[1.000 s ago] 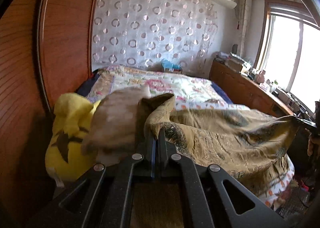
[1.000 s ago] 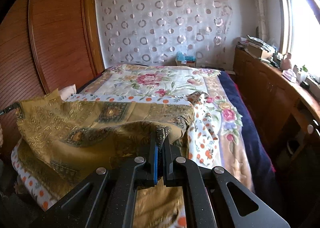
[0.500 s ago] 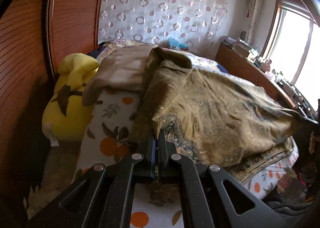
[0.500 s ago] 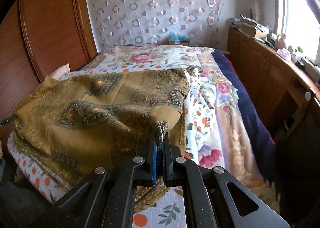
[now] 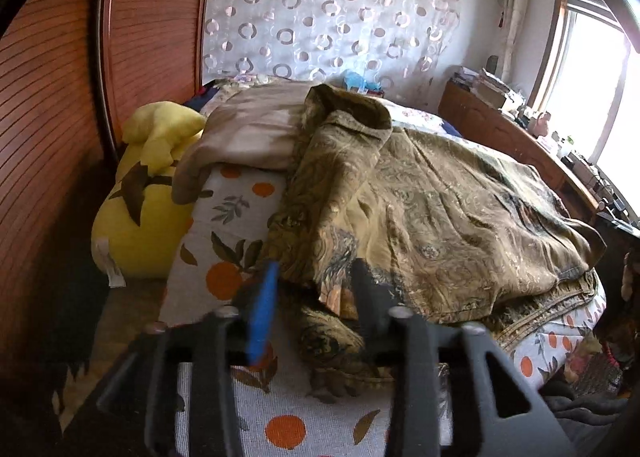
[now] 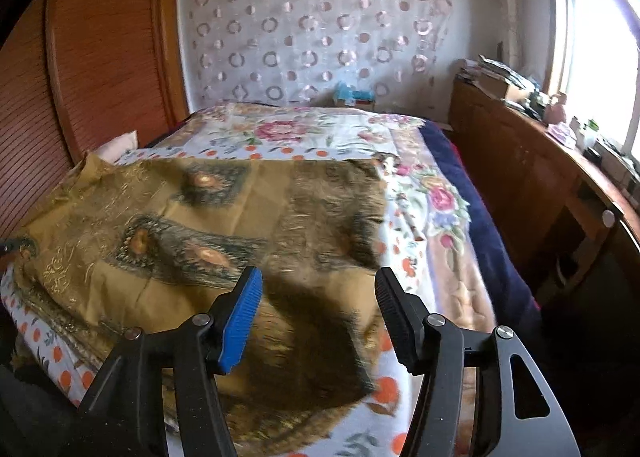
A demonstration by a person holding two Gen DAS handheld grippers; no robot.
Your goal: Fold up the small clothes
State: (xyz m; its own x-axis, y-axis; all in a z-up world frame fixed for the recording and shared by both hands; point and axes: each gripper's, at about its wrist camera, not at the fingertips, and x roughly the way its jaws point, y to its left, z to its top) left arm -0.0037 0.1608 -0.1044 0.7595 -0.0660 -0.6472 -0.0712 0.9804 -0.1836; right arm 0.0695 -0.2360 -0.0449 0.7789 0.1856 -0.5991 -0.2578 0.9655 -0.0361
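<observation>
Cloth (image 6: 248, 217) flat on bed (image 6: 452, 225) | left gripper (image 5: 316, 289) spread | right gripper (image 6: 318, 297) spread

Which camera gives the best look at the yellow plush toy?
The left wrist view: the yellow plush toy sits in full sight between wardrobe and bed. The right wrist view does not show it.

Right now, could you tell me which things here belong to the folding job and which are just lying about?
Job:
gold patterned garment, lying on the bed
left gripper, jaws open
right gripper, jaws open

Lying about:
yellow plush toy
beige cloth
orange-print sheet
floral quilt
</observation>
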